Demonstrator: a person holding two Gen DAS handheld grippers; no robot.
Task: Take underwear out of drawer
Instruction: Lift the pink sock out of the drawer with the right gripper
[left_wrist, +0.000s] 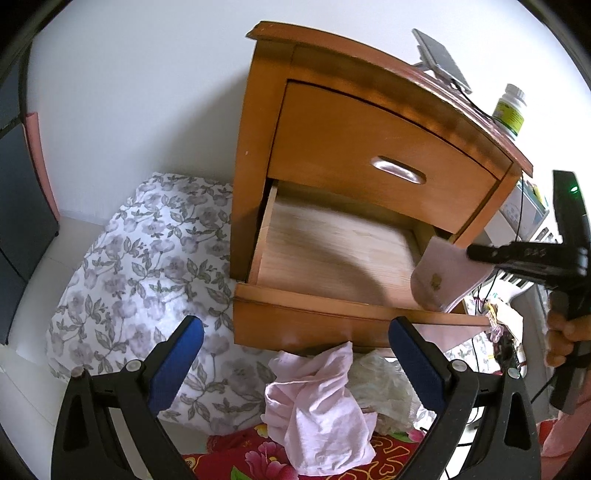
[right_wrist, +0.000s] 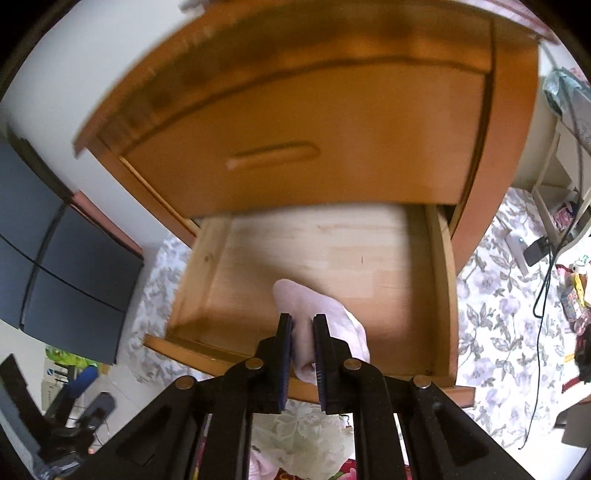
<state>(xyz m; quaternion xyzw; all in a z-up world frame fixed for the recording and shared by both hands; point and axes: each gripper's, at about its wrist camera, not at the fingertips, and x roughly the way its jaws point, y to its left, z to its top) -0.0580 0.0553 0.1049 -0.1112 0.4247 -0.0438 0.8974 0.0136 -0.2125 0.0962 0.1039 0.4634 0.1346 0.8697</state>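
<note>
Pinched between the blue pads of the right gripper (right_wrist: 303, 332): a pale pink piece of underwear (right_wrist: 325, 306), clamped at its near end, jaws drawn close on the cloth with only the fabric between them. Held above the open lower drawer (right_wrist: 439, 280) of the wooden nightstand (left_wrist: 258, 110), clear of the bare drawer floor, near the front right corner. Seen from the left wrist, hanging from the black fingertips over the drawer's right front edge (left_wrist: 439, 269), long axis slanting down and to the left, rounded free end lowest. Seen from the right wrist, stretching away from the pads toward the drawer's back, folded end pointing up and left. Left gripper (left_wrist: 295, 332) spread wide, nothing between its blue pads, hovering in front of the drawer face over a crumpled pink garment (left_wrist: 317, 406) on the floor. Upper drawer (left_wrist: 369, 147) closed.
</note>
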